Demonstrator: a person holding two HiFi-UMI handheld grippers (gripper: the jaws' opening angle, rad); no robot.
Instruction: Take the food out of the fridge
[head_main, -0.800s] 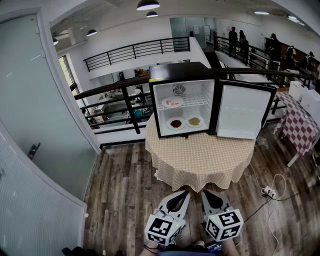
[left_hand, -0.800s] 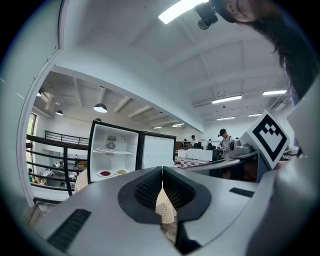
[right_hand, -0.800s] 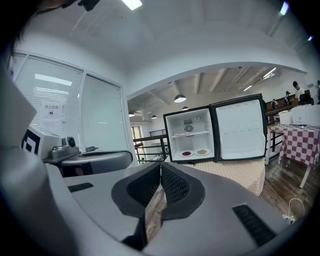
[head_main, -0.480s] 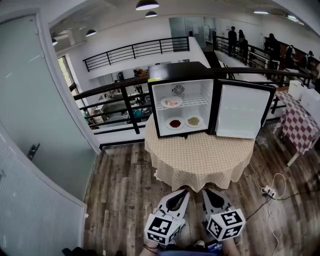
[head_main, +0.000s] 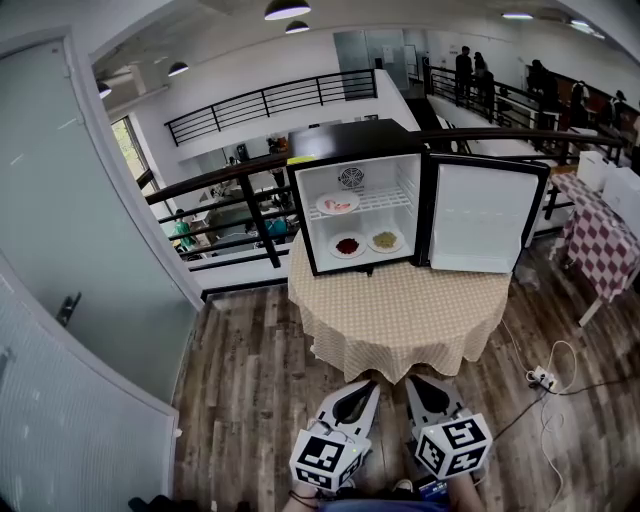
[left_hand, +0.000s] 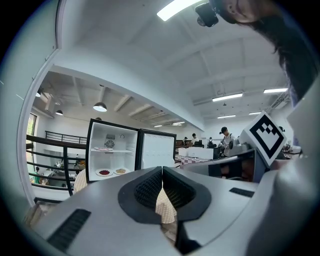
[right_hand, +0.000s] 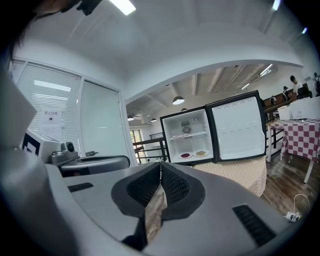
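— What sort of fridge was it?
— A small, boxy black fridge (head_main: 345, 140) with a smooth white lining. It stood on a round worktop (head_main: 420, 300) draped in a beige checked cloth (head_main: 345, 345). Its flat door (head_main: 480, 228) hung wide open to the right.

— And what was inside it?
— A thin wire shelf (head_main: 390, 200) carried the upper plate (head_main: 337, 205), round and white, with something pinkish on it. Two more round plates sat side by side on the bottom of the fridge. The left plate (head_main: 348, 246) held a dark red heap and the right plate (head_main: 385, 241) a pale yellowish one. All the food was inside the fridge.

— How were the tongs?
— The left tongs (left_hand: 162, 171) and the right tongs (right_hand: 160, 166) were both pressed fully together with nothing between them. Their shells were smooth grey and their black pads (left_hand: 148, 189) ribbed. They hung side by side low over the wood-plank floor (head_main: 250, 370), well apart from the worktop and pointing towards the fridge.
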